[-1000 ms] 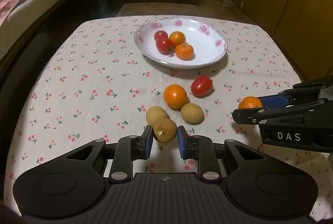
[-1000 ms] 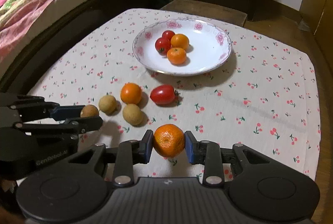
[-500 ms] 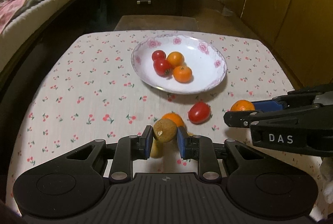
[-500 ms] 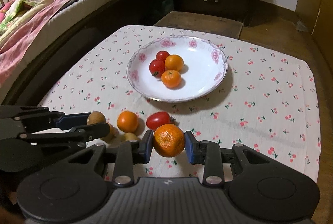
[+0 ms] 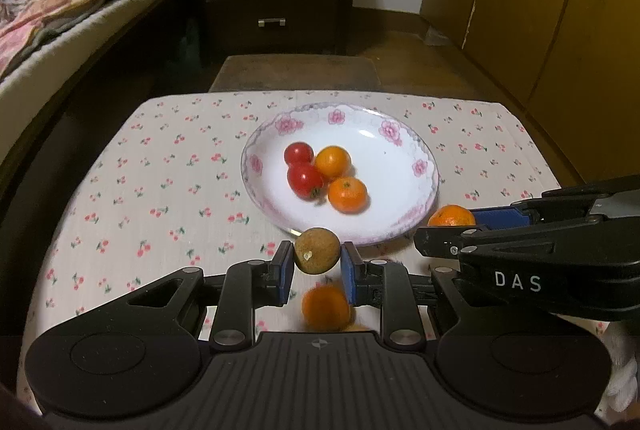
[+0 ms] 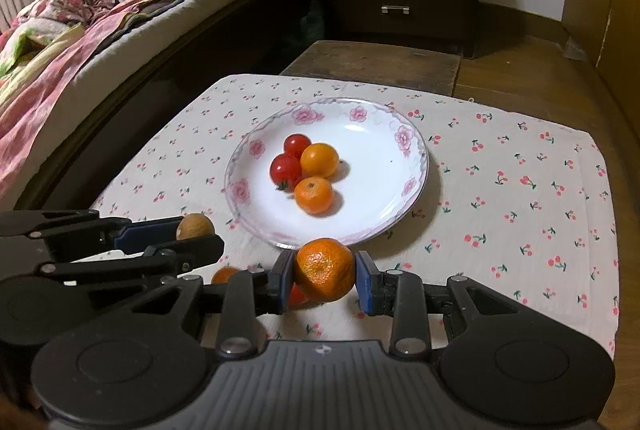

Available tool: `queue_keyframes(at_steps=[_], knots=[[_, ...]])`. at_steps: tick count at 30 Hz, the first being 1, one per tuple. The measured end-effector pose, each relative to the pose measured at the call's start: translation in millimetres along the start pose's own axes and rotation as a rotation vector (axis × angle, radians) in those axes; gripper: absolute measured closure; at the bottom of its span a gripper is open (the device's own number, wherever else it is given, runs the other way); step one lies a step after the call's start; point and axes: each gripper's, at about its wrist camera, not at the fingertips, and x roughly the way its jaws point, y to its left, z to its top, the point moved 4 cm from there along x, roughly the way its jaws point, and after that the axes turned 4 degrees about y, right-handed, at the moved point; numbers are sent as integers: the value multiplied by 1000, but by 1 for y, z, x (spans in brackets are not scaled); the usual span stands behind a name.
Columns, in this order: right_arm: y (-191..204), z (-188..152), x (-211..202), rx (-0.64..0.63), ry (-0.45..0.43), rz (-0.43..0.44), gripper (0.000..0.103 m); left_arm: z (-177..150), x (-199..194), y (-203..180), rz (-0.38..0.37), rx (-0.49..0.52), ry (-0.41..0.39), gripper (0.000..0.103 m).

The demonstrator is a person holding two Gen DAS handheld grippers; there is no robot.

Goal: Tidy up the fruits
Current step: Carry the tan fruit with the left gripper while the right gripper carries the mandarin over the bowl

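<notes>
Over a cherry-print tablecloth (image 5: 160,190), I hold 2 grippers side by side just short of the flowered plate (image 5: 416,166), each carrying 1 fruit above the cloth.

To the left of the plate, my left gripper (image 5: 317,264) has its blue pads closed tight on a brown longan (image 5: 317,250); the fruit sits squarely between the fingertips, clear of the cloth, at the plate's near rim. Seen from the right wrist, the same longan (image 6: 195,226) shows pinched at the tip of the left gripper (image 6: 192,236), to the left of the plate (image 6: 240,190).

Below the left gripper's tips, on the near side of the plate, a loose orange (image 5: 326,308) lies blurred on the cloth.

On the plate itself, 2 cherry tomatoes (image 5: 304,179) sit on the left and 2 small oranges (image 5: 347,194) on the right, all 4 touching in a cluster.

At the plate's near right rim, my right gripper (image 6: 323,272) is closed on a mandarin (image 6: 324,268), its pads pressing both sides and the fruit held off the cloth. From the left wrist, that mandarin (image 5: 451,216) peeks out beside the plate's right edge at the tip of the right gripper (image 5: 450,230). A red tomato (image 6: 298,296) shows partly under the mandarin, nearer than the plate.
</notes>
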Motion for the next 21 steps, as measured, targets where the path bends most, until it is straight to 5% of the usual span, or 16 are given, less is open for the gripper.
queue_keyframes(at_steps=[21], knots=[[-16, 36, 31, 21, 10, 27, 70, 27, 35, 4, 21, -17, 30, 70]])
